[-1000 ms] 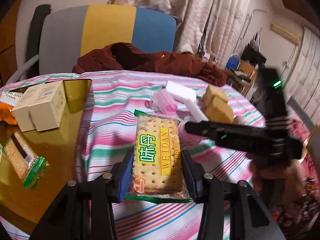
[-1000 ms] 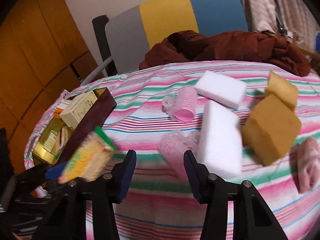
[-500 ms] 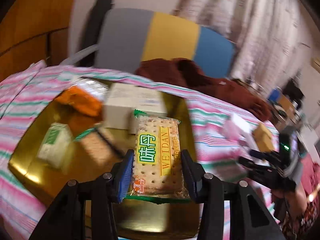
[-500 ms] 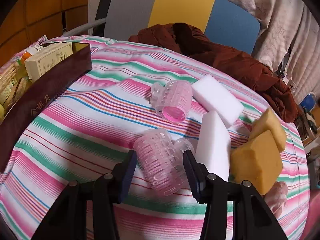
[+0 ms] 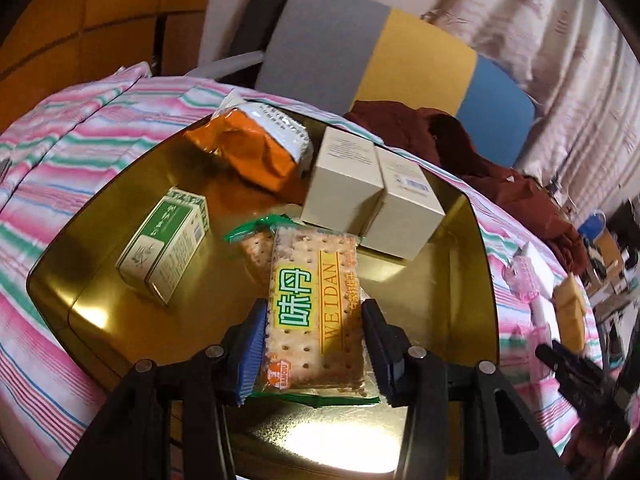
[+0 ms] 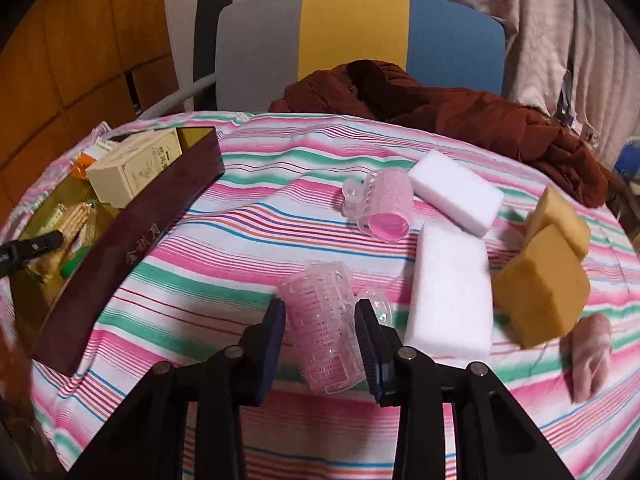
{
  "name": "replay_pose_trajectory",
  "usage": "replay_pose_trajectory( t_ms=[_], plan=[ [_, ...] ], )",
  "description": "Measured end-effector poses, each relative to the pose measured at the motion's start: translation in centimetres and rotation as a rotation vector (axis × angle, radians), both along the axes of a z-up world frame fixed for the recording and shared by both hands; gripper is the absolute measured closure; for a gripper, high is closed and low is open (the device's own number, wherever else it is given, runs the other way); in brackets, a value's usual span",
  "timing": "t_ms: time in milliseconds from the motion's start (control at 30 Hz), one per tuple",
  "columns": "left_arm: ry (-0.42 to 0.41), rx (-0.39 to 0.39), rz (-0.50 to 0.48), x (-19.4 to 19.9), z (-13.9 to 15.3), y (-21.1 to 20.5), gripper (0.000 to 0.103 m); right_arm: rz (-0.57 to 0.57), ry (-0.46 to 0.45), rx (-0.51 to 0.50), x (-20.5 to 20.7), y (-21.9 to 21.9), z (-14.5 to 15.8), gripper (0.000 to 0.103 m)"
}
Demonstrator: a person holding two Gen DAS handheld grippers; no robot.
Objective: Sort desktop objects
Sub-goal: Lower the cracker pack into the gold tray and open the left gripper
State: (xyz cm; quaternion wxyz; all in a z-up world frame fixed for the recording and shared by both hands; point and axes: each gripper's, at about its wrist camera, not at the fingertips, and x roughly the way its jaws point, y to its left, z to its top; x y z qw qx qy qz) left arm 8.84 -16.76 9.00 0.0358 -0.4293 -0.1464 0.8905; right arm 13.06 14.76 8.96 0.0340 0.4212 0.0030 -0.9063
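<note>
Left gripper (image 5: 314, 354) clamped on cracker pack (image 5: 316, 312), both pads on its long edges. Readable print: "WEIDAN" on a yellow strip, green Chinese characters, "BANDIU" on the lower corner. Pack hangs over the gold tray (image 5: 460, 300), above a second cracker pack (image 5: 252, 240) lying there.

In the tray, left to right: green-and-white box (image 5: 164, 248) with Chinese text too small to read, orange snack bag (image 5: 248, 152), two beige cartons (image 5: 376, 196) touching side by side just beyond the held pack.

Right gripper (image 6: 320, 332): fingers on either side of a clear pink hair roller (image 6: 320, 324) lying on the striped tablecloth (image 6: 224, 248); whether the pads press it, cannot tell. Tray's maroon wall (image 6: 132, 248) at far left carries gold Chinese characters.

Versus 0.5 s ago: the left gripper has gone further over the tray, grip on the pack unchanged. The right gripper has dropped closer, and the roller now sits deeper between its fingers.

Around the roller: second pink roller (image 6: 384, 206) beyond it, white sponge (image 6: 450, 288) just beside on the right, another white sponge (image 6: 458, 192) behind, two yellow sponges (image 6: 548, 276) further right, pink cloth roll (image 6: 590, 352) at the edge. Brown garment (image 6: 440, 108) on the far side, chair (image 6: 356, 40) behind.
</note>
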Motion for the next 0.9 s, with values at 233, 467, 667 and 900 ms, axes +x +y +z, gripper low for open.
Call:
replay_pose_trajectory(
  t_ms=[233,467,667,900],
  plan=[
    [-0.021,0.006,0.075,-1.0,0.8,0.7,0.040,-0.001,0.007,-0.015,0.3,-0.1,-0.3,0.067],
    [-0.095,-0.200,0.089,-3.4,0.7,3.6,0.040,0.012,0.012,-0.021,0.5,0.0,-0.4,0.067],
    [-0.121,-0.284,0.064,-3.9,-0.1,4.0,0.040,0.012,0.015,-0.049,0.6,0.4,-0.4,0.066],
    [-0.164,-0.319,0.009,-4.3,-0.7,0.2,0.038,0.007,0.017,-0.081,0.7,0.9,-0.4,0.066]
  ],
)
